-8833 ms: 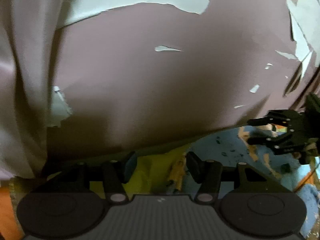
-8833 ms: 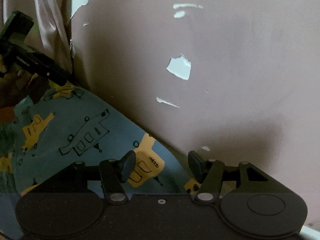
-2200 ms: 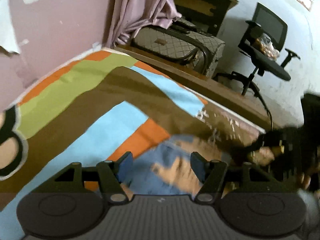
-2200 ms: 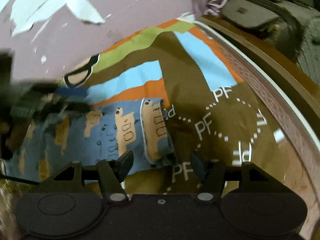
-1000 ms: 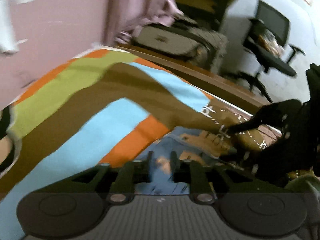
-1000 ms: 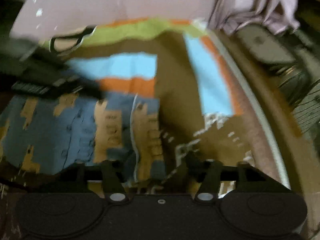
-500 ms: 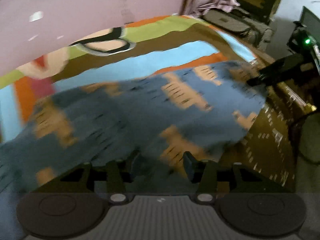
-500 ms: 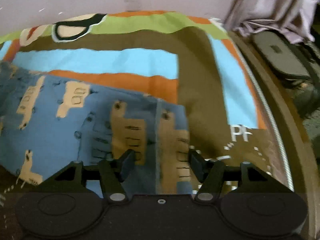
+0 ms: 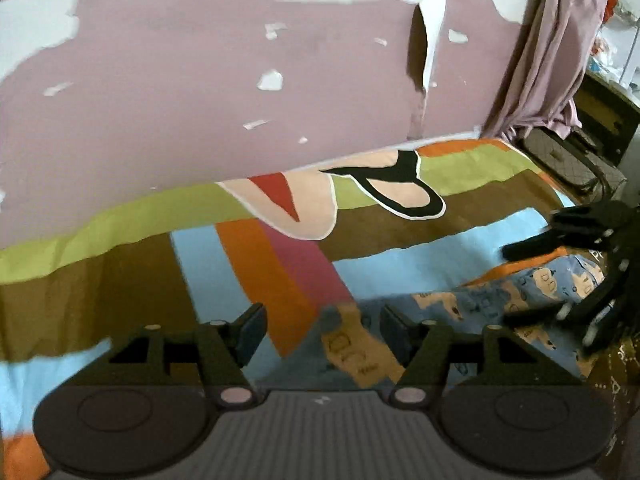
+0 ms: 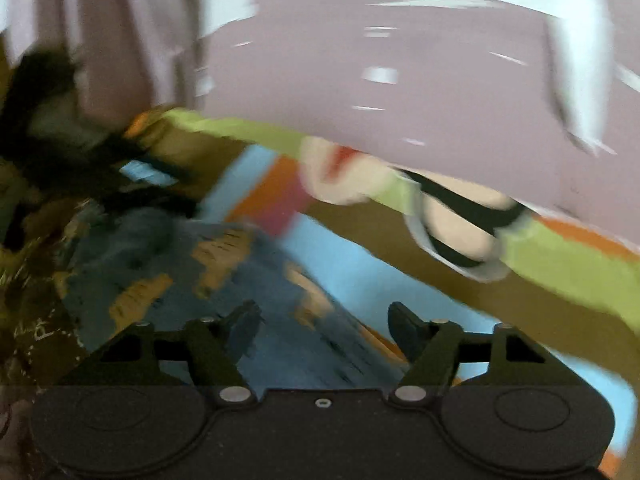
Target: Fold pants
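Note:
The blue pants (image 9: 472,312) with tan vehicle prints lie flat on the striped bedspread (image 9: 248,240). My left gripper (image 9: 322,330) is open just above one end of the pants, with nothing between its fingers. In the left wrist view the right gripper (image 9: 532,280) hovers open over the pants farther right. In the blurred right wrist view my right gripper (image 10: 320,326) is open above the pants (image 10: 224,276); the left gripper (image 10: 132,176) shows as a dark blur at the left.
A mauve wall with peeling paint (image 9: 240,80) runs along the bed's far side. A curtain (image 9: 552,52) and a quilted suitcase (image 9: 576,160) stand past the bed's right end.
Both grippers have swung round to face the wall. The left gripper, shut on the pants a second ago, is now open, and the pants lie spread on the bed.

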Demonstrator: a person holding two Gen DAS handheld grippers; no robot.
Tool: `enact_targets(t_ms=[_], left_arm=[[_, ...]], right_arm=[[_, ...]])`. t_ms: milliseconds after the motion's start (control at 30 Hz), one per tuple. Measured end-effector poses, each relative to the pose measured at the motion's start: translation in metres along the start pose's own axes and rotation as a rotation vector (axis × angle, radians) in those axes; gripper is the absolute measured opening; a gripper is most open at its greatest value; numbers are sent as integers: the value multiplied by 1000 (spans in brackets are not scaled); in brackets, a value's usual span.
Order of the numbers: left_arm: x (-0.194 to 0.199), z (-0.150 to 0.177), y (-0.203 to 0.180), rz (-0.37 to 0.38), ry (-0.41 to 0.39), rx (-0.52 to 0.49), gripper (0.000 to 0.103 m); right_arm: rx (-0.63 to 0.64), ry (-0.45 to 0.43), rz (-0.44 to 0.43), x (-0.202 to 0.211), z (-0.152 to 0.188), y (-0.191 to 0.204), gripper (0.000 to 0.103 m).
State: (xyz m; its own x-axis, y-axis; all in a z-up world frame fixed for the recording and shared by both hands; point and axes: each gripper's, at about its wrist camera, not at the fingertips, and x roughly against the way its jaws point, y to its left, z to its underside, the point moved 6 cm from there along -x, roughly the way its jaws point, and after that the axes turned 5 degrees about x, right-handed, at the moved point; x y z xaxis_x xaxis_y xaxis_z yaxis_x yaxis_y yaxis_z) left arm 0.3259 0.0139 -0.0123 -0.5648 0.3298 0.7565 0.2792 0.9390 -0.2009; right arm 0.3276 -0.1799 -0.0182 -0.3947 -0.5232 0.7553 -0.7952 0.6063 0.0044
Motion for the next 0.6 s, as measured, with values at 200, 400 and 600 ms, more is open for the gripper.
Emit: enact_targets(t_ms=[200, 400, 600], left_arm=[[-37, -7, -7, 74, 155, -42, 33], [-40, 9, -10, -8, 160, -120, 0], [-42, -1, -18, -114, 87, -151, 0]], right_arm=[[38, 31, -46, -35, -12, 5, 57], [12, 71, -61, -50, 1, -5, 6], [5, 40, 40, -56, 2, -6, 0]])
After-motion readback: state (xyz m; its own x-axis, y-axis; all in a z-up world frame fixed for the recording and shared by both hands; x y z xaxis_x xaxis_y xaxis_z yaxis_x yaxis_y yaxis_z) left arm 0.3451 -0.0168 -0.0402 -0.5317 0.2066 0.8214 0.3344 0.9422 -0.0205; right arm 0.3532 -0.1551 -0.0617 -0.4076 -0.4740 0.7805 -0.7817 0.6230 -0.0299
